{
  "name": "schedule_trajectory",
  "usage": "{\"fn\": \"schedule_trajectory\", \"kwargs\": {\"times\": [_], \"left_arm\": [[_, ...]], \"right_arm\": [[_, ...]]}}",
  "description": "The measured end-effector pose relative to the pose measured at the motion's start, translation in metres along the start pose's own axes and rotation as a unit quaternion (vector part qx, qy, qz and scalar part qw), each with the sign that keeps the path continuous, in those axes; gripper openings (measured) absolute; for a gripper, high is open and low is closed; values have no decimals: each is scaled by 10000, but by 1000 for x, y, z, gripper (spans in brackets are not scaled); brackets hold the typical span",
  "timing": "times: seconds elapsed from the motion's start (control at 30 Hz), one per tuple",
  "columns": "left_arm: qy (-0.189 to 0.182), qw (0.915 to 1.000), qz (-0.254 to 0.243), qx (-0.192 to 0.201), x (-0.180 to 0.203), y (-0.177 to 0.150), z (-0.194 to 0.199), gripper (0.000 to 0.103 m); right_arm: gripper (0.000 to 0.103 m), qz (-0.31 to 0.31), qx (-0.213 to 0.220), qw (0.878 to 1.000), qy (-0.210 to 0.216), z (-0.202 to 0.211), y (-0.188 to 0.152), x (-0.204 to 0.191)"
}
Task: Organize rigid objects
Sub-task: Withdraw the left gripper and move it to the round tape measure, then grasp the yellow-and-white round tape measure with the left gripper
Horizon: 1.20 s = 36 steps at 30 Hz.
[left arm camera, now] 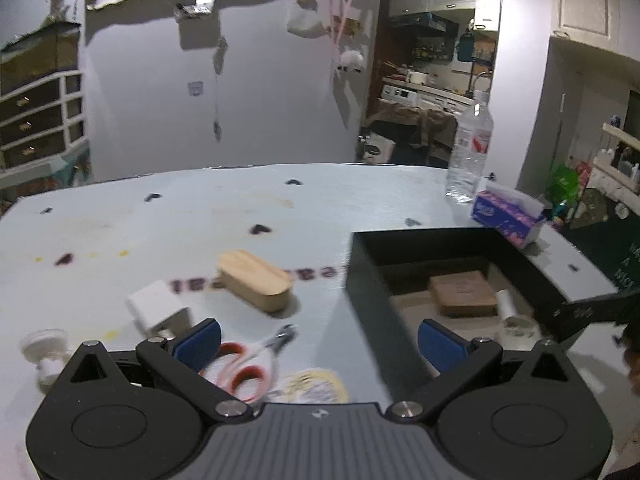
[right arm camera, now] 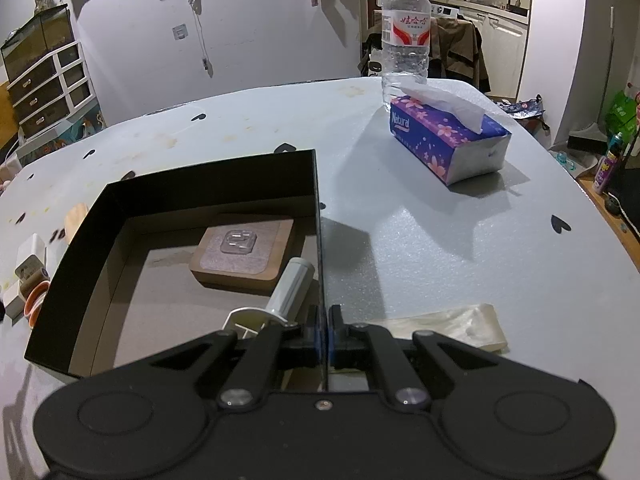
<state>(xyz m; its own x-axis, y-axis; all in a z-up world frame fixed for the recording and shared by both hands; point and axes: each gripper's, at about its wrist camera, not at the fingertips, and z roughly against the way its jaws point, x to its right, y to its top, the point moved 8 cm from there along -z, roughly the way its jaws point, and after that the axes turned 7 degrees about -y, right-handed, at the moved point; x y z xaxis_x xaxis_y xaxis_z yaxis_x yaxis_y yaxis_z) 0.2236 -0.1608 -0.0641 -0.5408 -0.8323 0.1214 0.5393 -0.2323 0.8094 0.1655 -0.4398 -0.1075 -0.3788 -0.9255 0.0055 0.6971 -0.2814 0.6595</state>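
A black open box (right arm camera: 200,184) lies on the pale table, and my right gripper (right arm camera: 323,320) is shut on its thin right wall. Inside lie a wooden block (right arm camera: 244,252) with a clear hook plate on it and a white suction hook (right arm camera: 288,288). In the left wrist view my left gripper (left arm camera: 320,344) hangs open and empty just left of the box (left arm camera: 360,272). Under and ahead of it lie orange-handled clippers (left arm camera: 248,364), a round yellowish disc (left arm camera: 316,388), an oval wooden case (left arm camera: 254,280), a white plug adapter (left arm camera: 158,308) and another white suction hook (left arm camera: 44,350).
A purple tissue box (right arm camera: 448,136) and a clear water bottle (right arm camera: 406,32) stand at the table's far right. A crumpled plastic bag (right arm camera: 452,328) lies right of the right gripper. The table (right arm camera: 420,240) ends in a curved edge on the right, with floor clutter beyond.
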Motion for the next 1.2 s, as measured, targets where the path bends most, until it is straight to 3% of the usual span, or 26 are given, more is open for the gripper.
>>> {"fn": "schedule_trajectory", "kwargs": {"times": [0.23, 0.47, 0.63, 1.1, 1.17, 1.2], "left_arm": [[151, 9994, -279, -125, -12, -37, 3, 103], [-125, 9996, 85, -240, -11, -60, -4, 101], [-118, 9994, 188, -251, -10, -61, -18, 85], [-8, 9991, -212, -370, -4, -60, -50, 77], [32, 9989, -308, -364, -2, -60, -51, 74], [44, 9988, -348, -345, -1, -60, -51, 65]], "right_arm": [[4, 19, 0, 10000, -39, 1, 1, -1], [4, 24, 0, 10000, -63, 1, 1, -2], [4, 16, -9, 10000, -75, 1, 1, -2], [4, 15, -15, 10000, -78, 0, 0, -2], [4, 14, -18, 10000, -81, -1, 0, -2], [4, 14, -18, 10000, -81, -1, 0, -2]]}}
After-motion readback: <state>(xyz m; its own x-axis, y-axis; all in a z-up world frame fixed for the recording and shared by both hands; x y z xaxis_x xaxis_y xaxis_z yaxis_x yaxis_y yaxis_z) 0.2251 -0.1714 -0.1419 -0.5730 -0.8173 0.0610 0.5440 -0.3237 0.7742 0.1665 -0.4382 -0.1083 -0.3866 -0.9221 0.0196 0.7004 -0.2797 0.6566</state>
